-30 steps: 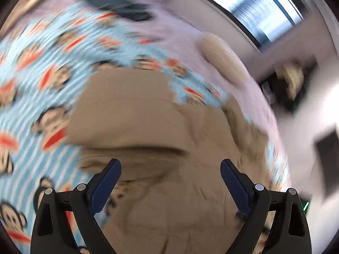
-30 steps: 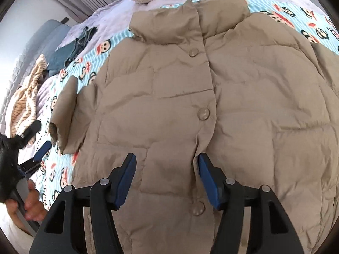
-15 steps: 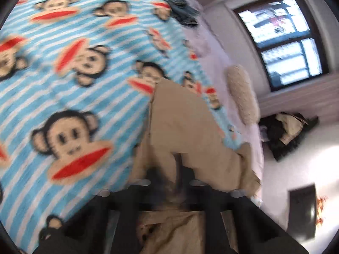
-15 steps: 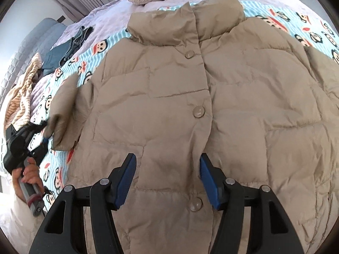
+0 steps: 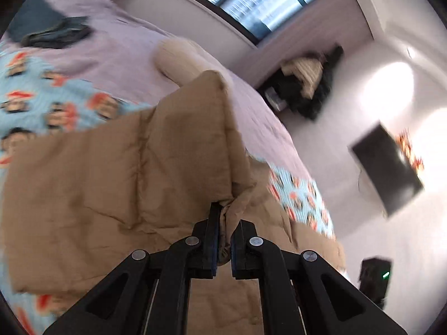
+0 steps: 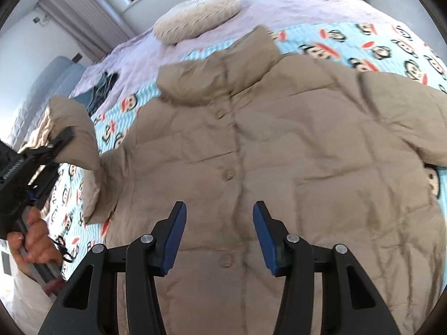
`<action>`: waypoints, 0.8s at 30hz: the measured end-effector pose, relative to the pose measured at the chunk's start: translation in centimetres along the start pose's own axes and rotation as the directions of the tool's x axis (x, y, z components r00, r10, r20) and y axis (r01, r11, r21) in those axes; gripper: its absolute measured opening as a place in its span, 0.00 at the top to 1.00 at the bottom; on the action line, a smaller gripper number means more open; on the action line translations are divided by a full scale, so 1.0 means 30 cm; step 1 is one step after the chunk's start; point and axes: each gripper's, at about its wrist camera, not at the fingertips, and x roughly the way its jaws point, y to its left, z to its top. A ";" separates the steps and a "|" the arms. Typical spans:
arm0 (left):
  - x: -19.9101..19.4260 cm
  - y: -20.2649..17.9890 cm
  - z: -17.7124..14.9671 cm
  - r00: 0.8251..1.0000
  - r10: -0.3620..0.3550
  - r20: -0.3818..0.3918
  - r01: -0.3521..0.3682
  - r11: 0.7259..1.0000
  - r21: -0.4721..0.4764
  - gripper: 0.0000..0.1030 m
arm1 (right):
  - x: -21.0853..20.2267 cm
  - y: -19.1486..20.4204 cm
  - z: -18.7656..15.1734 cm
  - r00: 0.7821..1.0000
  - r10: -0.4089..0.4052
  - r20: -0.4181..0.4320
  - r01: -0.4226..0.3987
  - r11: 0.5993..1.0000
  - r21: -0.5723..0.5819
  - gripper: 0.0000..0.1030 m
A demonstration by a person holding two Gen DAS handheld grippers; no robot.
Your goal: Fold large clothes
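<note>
A tan puffer jacket (image 6: pixel 279 150) lies face up and buttoned on a blue monkey-print blanket (image 6: pixel 391 42), collar toward the far side. My left gripper (image 5: pixel 223 223) is shut on the cuff of the jacket's sleeve (image 5: pixel 156 167) and holds it lifted off the bed. In the right wrist view the left gripper (image 6: pixel 60 139) shows at the left edge with the raised sleeve (image 6: pixel 75 134). My right gripper (image 6: pixel 219 223) is open and empty, hovering over the jacket's lower front near the button line.
A round cream cushion (image 6: pixel 195 19) lies beyond the collar on the lilac bedspread (image 6: pixel 307 2). Dark blue clothes (image 6: pixel 103 89) lie at the far left of the bed. A window (image 5: pixel 251 0), a dark wall screen (image 5: pixel 388 167) and piled clothes (image 5: pixel 304 83) are beyond the bed.
My left gripper went from open over the sleeve to shut on its cuff, then lifted the sleeve up off the blanket. My right gripper stayed open over the jacket front.
</note>
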 end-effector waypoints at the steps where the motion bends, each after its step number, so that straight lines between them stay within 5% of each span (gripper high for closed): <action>1: 0.051 -0.029 -0.018 0.999 -0.017 -0.032 0.017 1.000 0.005 0.93 | -0.006 -0.020 0.001 1.000 -0.006 0.004 0.006 1.000 0.009 0.48; 8: 0.374 -0.149 -0.199 0.968 0.079 -0.240 -0.052 0.992 0.115 0.93 | 0.018 -0.178 -0.019 0.999 -0.031 -0.032 0.033 0.995 0.095 0.48; 13: 0.360 -0.183 -0.240 0.955 0.208 -0.209 -0.163 0.963 0.216 0.92 | 0.046 -0.221 -0.012 0.998 -0.005 -0.066 0.014 0.990 0.143 0.48; 14: 0.343 -0.187 -0.239 0.950 0.233 -0.207 -0.183 0.955 0.235 0.88 | 0.048 -0.215 -0.011 0.998 0.004 -0.068 0.006 0.989 0.146 0.48; 16: 0.294 -0.174 -0.247 0.943 0.273 -0.191 -0.220 0.941 0.256 0.50 | 0.058 -0.189 0.007 0.997 0.036 -0.073 -0.026 0.990 0.139 0.48; 17: 0.240 -0.165 -0.243 0.945 0.290 -0.151 -0.247 0.936 0.252 0.23 | 0.065 -0.174 0.006 0.996 0.050 -0.076 -0.040 0.990 0.133 0.43; 20: 0.115 -0.158 -0.239 0.952 0.292 -0.093 -0.261 0.931 0.257 0.20 | 0.104 -0.093 0.030 0.989 0.107 -0.097 -0.099 0.991 0.086 0.25; 24: -0.031 -0.081 -0.213 0.908 0.419 -0.008 -0.404 0.880 0.251 0.20 | 0.196 0.029 0.075 0.989 0.080 -0.121 -0.084 0.996 -0.025 0.24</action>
